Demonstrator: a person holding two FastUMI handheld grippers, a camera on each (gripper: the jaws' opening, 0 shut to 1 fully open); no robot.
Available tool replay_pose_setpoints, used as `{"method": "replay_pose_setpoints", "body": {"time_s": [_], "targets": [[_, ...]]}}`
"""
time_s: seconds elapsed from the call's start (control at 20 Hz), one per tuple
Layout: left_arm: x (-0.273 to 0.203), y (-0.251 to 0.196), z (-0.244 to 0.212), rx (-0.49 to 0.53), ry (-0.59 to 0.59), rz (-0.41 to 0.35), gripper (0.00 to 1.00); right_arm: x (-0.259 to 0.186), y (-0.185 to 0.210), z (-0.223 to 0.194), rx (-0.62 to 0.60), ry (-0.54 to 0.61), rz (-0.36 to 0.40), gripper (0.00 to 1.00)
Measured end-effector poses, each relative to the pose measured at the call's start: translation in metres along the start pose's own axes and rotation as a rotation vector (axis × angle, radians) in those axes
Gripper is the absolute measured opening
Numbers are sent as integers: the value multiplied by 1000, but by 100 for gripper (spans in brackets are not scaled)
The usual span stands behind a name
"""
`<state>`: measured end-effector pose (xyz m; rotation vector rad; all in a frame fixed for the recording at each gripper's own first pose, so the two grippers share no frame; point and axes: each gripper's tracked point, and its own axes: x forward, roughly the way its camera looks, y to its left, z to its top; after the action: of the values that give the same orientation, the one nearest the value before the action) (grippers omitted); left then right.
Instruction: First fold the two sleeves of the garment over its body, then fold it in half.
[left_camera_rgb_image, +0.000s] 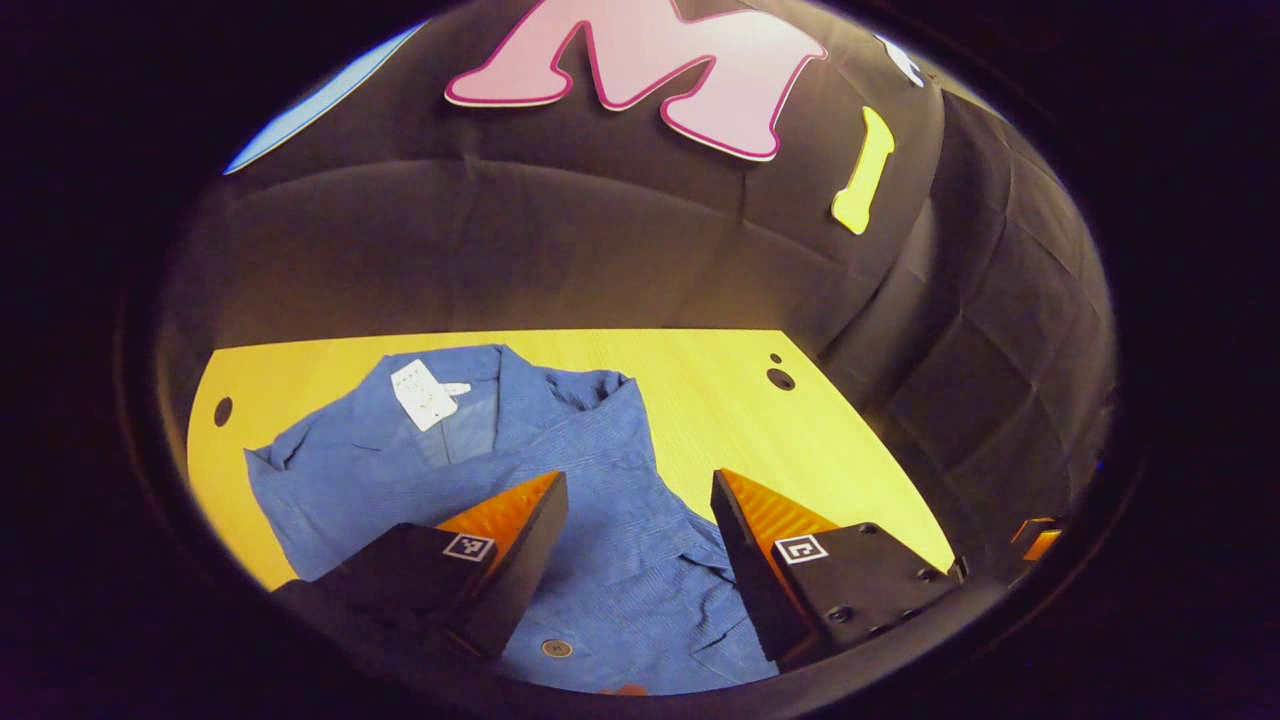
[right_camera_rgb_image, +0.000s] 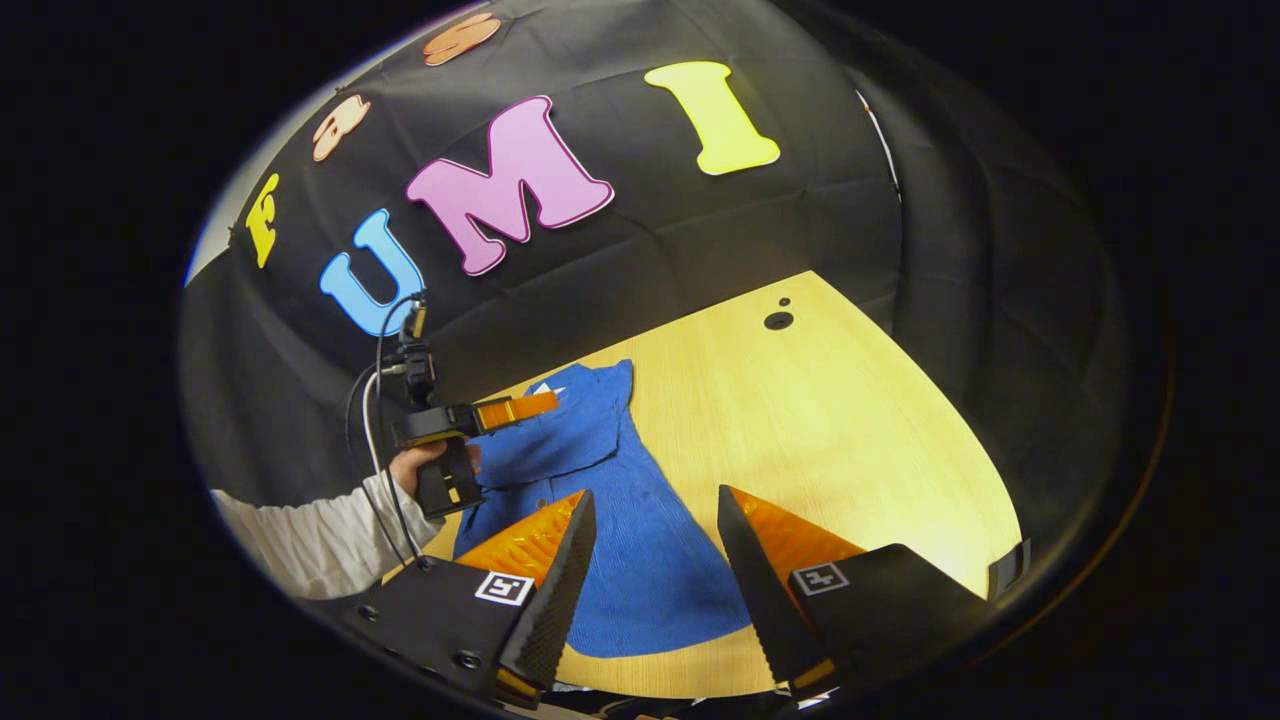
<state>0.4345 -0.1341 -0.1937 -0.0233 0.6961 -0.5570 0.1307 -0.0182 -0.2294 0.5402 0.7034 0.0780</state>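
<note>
Shirt (left_camera_rgb_image: 560, 500) flat on table (left_camera_rgb_image: 720, 400), sleeves seem tucked over body, collar far from both tools. Left gripper (left_camera_rgb_image: 640, 490) released, empty, above shirt. Right gripper (right_camera_rgb_image: 655, 510) released too, over hem, probably ready for half fold.

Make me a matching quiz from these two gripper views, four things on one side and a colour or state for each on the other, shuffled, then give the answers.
Things:
1. crumpled cotton shirt
2. smooth wooden table
3. small paper tag at the shirt's collar
4. left claw

Colours or states:
A. white
B. open, holding nothing
C. blue, lying spread on the table
D. yellow

Pairs: 1-C, 2-D, 3-A, 4-B
</note>
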Motion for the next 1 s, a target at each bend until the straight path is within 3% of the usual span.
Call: {"method": "replay_pose_setpoints", "body": {"time_s": [0.15, 0.3, 0.5, 0.6, 0.65, 0.7, 0.75, 0.8, 1.0], "targets": [[-52, 23, -23, -33, 30, 66, 81, 12, -1, -15, -4, 55, -21, 79], [-118, 39, -67, -127, 52, 107, 85, 30, -2, -41, -17, 173, -53, 79], [-201, 80, -174, -241, 218, 256, 85, 50, 13, -82, -79, 341, -7, 79], [-233, 96, -231, -296, 330, 331, 85, 54, 3, -95, -137, 395, -35, 79], [-244, 99, -254, -318, 378, 357, 85, 54, -3, -105, -164, 439, -57, 69], [-251, 103, -276, -331, 423, 386, 85, 54, -10, -111, -188, 458, -79, 75], [-256, 104, -292, -343, 463, 399, 85, 57, -16, -121, -213, 487, -102, 92], [-261, 103, -306, -355, 496, 405, 89, 54, -22, -129, -236, 508, -128, 93], [-254, 98, -331, -352, 577, 405, 85, 55, -46, -154, -271, 585, -188, 96]]}}
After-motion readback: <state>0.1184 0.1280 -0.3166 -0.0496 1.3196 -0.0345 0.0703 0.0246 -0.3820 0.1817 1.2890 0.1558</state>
